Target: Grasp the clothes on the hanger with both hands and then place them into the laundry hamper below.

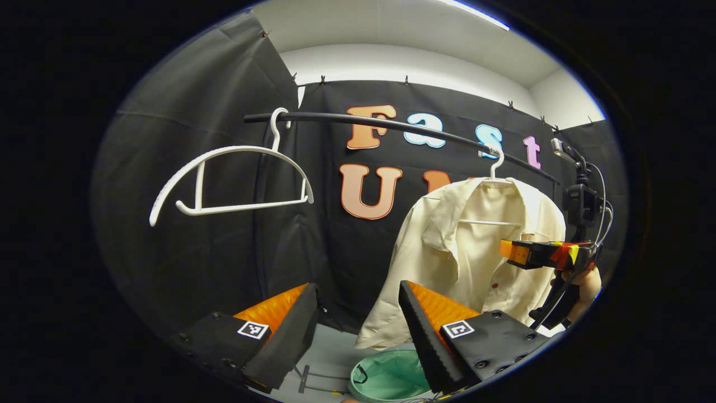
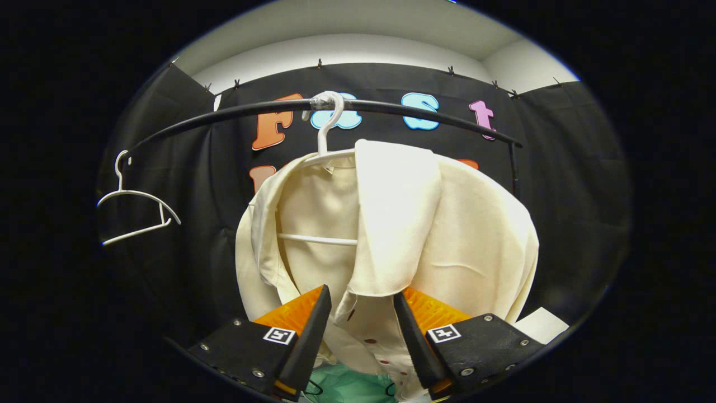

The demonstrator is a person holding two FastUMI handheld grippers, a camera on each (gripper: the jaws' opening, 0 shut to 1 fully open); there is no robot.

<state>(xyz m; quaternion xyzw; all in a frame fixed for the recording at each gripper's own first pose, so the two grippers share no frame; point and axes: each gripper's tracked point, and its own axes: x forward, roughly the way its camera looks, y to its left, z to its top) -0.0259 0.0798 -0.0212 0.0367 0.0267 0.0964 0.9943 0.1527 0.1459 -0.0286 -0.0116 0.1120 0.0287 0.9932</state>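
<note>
A cream shirt (image 1: 475,252) hangs on a white hanger (image 1: 495,162) from the black rail (image 1: 391,126), right of centre in the left gripper view. My left gripper (image 1: 358,291) is open, short of the shirt and to its left, nothing between its fingers. The right gripper (image 1: 512,253), held by a hand (image 1: 587,285), points at the shirt's front. In the right gripper view the shirt (image 2: 447,224) is close ahead, and my right gripper (image 2: 361,296) is open with the hanging front flap between its spread fingers, not pinched. The green hamper (image 1: 386,375) sits below the shirt, also visible as the hamper (image 2: 347,389).
An empty white hanger (image 1: 224,179) hangs at the rail's left end, well clear of the shirt; the same empty hanger (image 2: 134,212) is at the far left in the right gripper view. A white sheet (image 2: 540,324) lies low on the right. A pale floor (image 1: 330,352) lies under the rail.
</note>
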